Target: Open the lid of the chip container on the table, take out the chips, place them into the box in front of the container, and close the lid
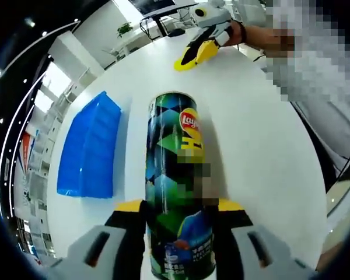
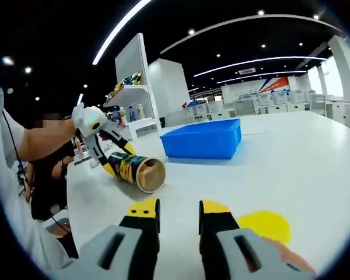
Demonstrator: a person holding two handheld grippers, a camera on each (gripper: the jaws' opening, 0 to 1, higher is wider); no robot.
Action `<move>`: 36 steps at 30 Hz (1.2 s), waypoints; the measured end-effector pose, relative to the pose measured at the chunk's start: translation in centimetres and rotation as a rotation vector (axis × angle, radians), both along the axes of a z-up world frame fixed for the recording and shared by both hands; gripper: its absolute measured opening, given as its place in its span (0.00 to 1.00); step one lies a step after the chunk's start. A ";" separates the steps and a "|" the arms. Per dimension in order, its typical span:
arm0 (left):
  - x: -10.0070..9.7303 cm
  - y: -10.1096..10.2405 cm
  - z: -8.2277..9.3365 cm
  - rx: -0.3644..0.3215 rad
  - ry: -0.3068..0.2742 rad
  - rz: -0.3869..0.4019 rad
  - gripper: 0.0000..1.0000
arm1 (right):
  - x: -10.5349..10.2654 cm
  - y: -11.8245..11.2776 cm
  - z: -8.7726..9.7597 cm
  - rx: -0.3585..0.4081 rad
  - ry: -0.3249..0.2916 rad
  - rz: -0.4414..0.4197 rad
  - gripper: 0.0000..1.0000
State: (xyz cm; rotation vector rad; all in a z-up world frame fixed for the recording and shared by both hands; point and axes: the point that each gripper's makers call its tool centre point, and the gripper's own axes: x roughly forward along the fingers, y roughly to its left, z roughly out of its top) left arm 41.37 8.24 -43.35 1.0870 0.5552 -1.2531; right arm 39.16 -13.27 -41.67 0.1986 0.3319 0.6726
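Table bare beside the can. Box is set just behind the can, open side up, ready for chips. Can is held on its side, mouth uncovered, clamped by the left gripper near its base so chips can be tipped out. Yellow lid is parked beside the right gripper, jaws apart, empty.

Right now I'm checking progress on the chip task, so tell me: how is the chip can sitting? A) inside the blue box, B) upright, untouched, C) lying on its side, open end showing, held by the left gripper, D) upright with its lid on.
C: the chip can lies on the table, open mouth visible, with the left gripper clamped around it.
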 end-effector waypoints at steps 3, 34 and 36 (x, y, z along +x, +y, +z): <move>-0.1 0.1 0.0 -0.008 -0.027 -0.008 0.46 | 0.5 1.7 0.5 0.113 0.098 0.069 0.25; -1.3 0.9 -0.1 -0.007 -0.009 -0.008 0.46 | 1.8 10.3 -1.0 0.223 0.524 0.273 0.24; -1.3 0.9 -0.1 -0.006 -0.009 -0.009 0.46 | 2.1 10.3 -1.0 0.225 0.540 0.277 0.24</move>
